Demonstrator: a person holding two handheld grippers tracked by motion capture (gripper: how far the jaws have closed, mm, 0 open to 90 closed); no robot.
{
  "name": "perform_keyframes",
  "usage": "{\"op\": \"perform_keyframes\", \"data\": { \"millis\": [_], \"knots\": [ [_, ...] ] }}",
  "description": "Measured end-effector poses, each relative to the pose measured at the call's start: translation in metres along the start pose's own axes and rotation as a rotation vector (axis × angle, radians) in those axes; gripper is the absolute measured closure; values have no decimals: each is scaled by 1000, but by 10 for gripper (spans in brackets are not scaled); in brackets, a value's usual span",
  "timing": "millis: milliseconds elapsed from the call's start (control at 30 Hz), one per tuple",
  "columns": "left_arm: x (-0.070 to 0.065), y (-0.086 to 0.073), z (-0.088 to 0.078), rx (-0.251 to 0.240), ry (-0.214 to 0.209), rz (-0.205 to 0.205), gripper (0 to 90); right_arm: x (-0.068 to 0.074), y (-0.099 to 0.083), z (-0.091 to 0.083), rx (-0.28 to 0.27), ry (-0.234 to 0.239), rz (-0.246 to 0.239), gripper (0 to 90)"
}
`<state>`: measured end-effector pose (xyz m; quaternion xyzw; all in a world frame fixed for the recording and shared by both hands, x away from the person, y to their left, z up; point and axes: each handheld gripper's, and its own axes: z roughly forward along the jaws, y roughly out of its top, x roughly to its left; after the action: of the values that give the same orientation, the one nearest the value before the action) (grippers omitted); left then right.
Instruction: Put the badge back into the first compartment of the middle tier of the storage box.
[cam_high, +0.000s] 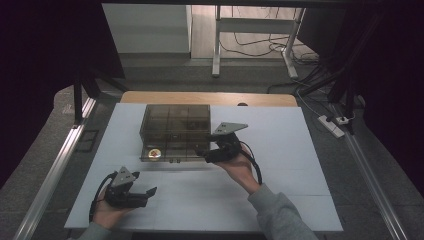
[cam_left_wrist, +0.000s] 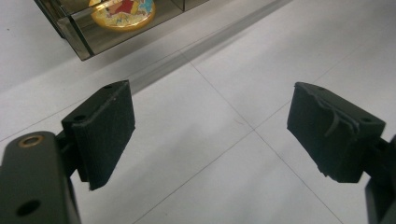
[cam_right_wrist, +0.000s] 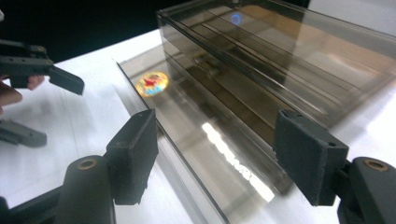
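High view: a smoked-brown translucent plastic organiser box with divided compartments (cam_high: 175, 131) is sitting on the white-surfaced counter (cam_high: 280, 185), slightly toward 11 o'clock from the counter's middle. A round yellow badge with a colourful picture (cam_high: 154, 153) is lying in the box's compartment at its 7 o'clock corner. The right tool (cam_high: 206, 154) is reaching in at the box's 4 o'clock corner, just beside its front wall; whether it is touching cannot be told. The left tool (cam_high: 150, 192) is resting near the counter's 7 o'clock edge, well apart from the box.

Left gripper view: the left tool (cam_left_wrist: 211, 128) is standing open, its black pads (cam_left_wrist: 105, 128) wide apart with only bare counter (cam_left_wrist: 219, 154) between them. The box corner (cam_left_wrist: 77, 35) and the badge (cam_left_wrist: 123, 11) are showing at 11 o'clock.

Right gripper view: the right tool (cam_right_wrist: 215, 154) is standing open, its jaws straddling the box's near edge (cam_right_wrist: 219, 121), neither pad (cam_right_wrist: 133, 154) pressing on it. The badge (cam_right_wrist: 152, 83) is glowing at 10 o'clock inside the box. The left tool (cam_right_wrist: 44, 70) is showing at 9 o'clock.
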<state>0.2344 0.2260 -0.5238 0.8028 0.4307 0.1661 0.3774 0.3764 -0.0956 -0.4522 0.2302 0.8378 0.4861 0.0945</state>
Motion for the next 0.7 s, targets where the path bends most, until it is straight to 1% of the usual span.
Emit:
{"op": "perform_keyframes", "data": {
  "millis": [167,433,633,700],
  "knots": [
    [1,0,-1,-3,-1,-5,151,-8,-15,-19,13,-32,12,305],
    [1,0,0,-4,-4,-9,151,-20,-46,-55,24,-85,42,302],
    [1,0,-1,-7,-4,-12,151,-26,-68,-83,28,-131,65,300],
    [1,0,-1,-7,-4,-13,151,-29,-78,-92,26,-147,81,300]
  ]
}}
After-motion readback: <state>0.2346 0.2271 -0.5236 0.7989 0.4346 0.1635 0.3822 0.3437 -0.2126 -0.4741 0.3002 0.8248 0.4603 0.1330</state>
